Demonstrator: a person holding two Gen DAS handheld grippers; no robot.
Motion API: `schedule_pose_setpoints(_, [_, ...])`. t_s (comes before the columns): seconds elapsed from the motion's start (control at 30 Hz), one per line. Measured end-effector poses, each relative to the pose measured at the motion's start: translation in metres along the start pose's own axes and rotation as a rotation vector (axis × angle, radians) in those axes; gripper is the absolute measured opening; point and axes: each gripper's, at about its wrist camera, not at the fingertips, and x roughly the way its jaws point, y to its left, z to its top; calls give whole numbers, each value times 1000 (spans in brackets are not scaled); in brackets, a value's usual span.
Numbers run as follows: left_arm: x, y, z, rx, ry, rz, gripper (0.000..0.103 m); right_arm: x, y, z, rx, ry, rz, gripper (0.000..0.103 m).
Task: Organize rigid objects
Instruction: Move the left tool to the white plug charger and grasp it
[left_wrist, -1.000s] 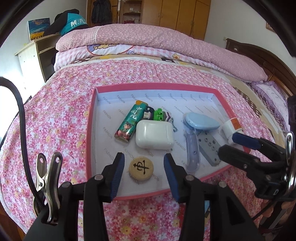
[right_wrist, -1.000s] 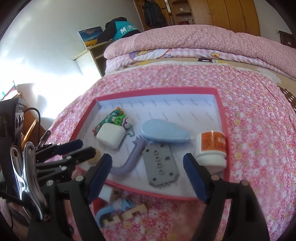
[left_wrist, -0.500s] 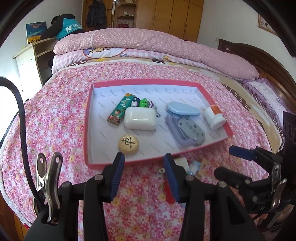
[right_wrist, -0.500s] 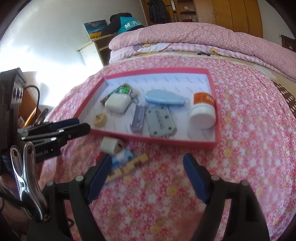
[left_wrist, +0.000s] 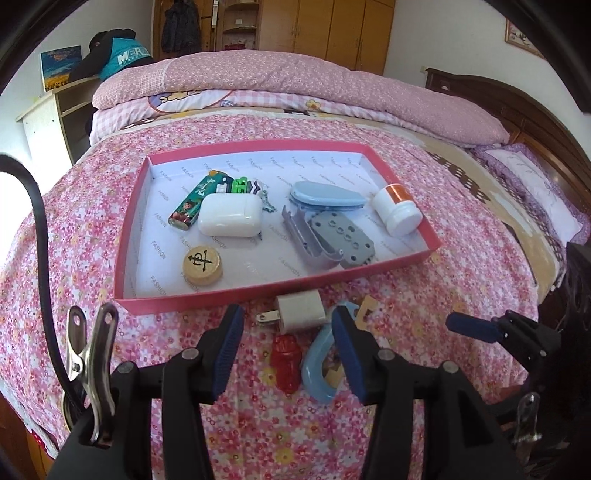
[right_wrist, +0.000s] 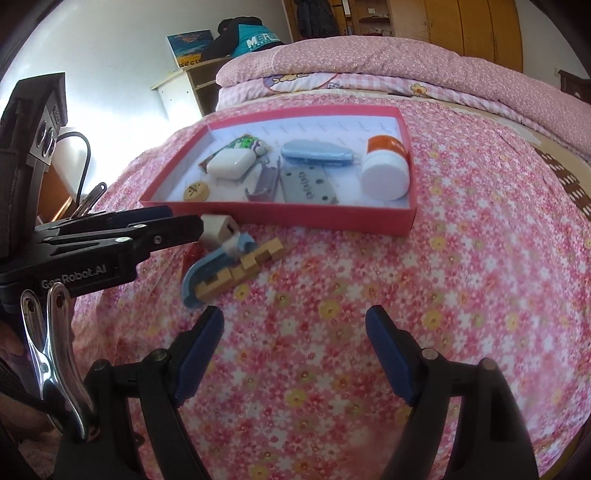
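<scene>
A pink tray (left_wrist: 125, 236) on the flowered bed holds a lighter (left_wrist: 192, 206), a white case (left_wrist: 229, 220), a wooden chess piece (left_wrist: 202, 265), a blue tape dispenser (left_wrist: 327, 195), a grey plate (left_wrist: 341, 238) and a white bottle (left_wrist: 397, 214). In front of the tray lie a white charger plug (left_wrist: 301, 310), a red piece (left_wrist: 285, 363), a blue curved piece (left_wrist: 317, 365) and a wooden block (right_wrist: 240, 269). My left gripper (left_wrist: 288, 350) is open and empty above the plug and red piece. My right gripper (right_wrist: 293, 354) is open and empty over bare bedspread, right of the loose items.
A folded pink quilt (left_wrist: 295, 85) lies at the far end of the bed. A white shelf unit (left_wrist: 48, 122) stands at the far left, a dark headboard (left_wrist: 517, 110) at the right. The bed edge runs close below both grippers.
Both grippers have pulled back from the tray toward the near bed edge. The chess piece now lies in the tray, away from my left gripper. The loose items before the tray came into view.
</scene>
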Motion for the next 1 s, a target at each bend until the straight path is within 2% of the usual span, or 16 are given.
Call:
schedule_pose_setpoints(0.3, [23,-8,4,-16,44,33,53,9,-9,-2,6,13,9,81])
schedule_pose_setpoints(0.63, [29,-13,7,-29,35,82,53,13,-10,-7,-66,-14,17,81])
schedule_pose_setpoints(1.0, [25,-8,0,-59,18,60,53,15,-4,-8,-115,-13,-8,81])
